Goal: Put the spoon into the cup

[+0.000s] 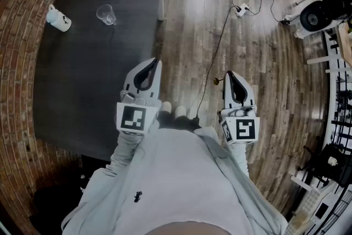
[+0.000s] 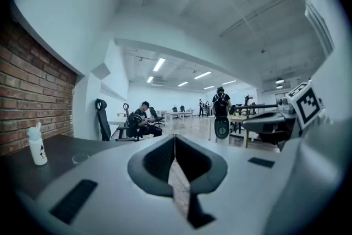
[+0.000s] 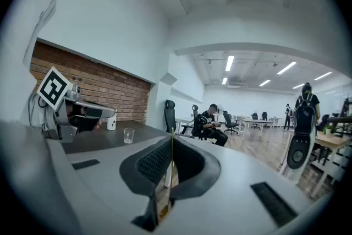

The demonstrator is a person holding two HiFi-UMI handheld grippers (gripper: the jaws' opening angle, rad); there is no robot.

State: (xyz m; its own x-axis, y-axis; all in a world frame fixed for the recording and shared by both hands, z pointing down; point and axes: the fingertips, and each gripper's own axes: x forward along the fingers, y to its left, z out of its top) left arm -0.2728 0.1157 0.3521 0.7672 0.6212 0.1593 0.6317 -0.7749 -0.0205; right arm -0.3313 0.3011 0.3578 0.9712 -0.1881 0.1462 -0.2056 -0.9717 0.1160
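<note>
No writing can be read anywhere. The only markings are the black-and-white square patterns on each gripper's cube and a small dark mark on the white bottle (image 1: pixel 58 18), too small to make out. That bottle stands near the far left edge of the dark table (image 1: pixel 82 91), and the cup (image 1: pixel 106 14), clear and seemingly empty, stands upright just to its right, apart from it. The spoon (image 3: pixel 172 135) is not in the cup. It is pinched in the right gripper (image 1: pixel 228 74), whose fingers are closed tight on it, so in the right gripper view it shows only as a thin golden line running up between them. In the head view a small golden end sticks out at that gripper's tip, over the wooden floor (image 1: pixel 264 63) and well apart from the cup. The left gripper (image 1: pixel 155 62) hangs over the near right edge of the table with its fingers pressed together and nothing between them. Both grippers point away from the person, close to level. In the room beyond, a person sits on a chair at a desk.
</note>
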